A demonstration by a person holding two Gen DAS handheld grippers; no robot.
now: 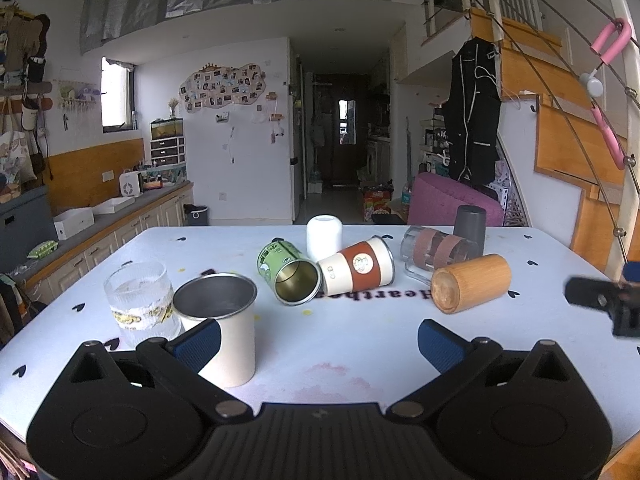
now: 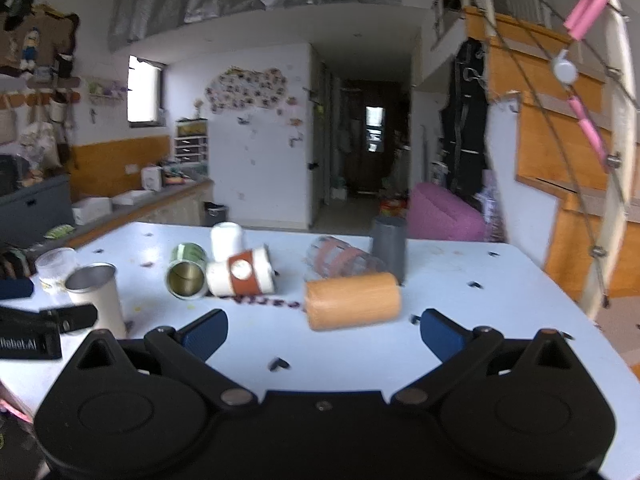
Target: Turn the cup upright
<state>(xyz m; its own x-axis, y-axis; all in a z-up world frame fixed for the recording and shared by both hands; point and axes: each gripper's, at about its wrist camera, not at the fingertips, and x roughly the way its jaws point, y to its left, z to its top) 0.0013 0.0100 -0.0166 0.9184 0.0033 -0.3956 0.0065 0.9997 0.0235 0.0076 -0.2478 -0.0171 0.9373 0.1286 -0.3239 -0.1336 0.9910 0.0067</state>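
Several cups stand or lie on a white table. A bamboo cup lies on its side; it also shows in the right wrist view, just ahead of my open, empty right gripper. A white cup with a brown sleeve, a green tin cup and a clear glass with brown bands also lie on their sides. My left gripper is open and empty; its left finger is beside an upright cream steel-lined cup.
An upright ribbed glass stands at the left. A white cup and a grey cup stand upside down at the back. Cabinets run along the left, a pink seat and a staircase are at the right.
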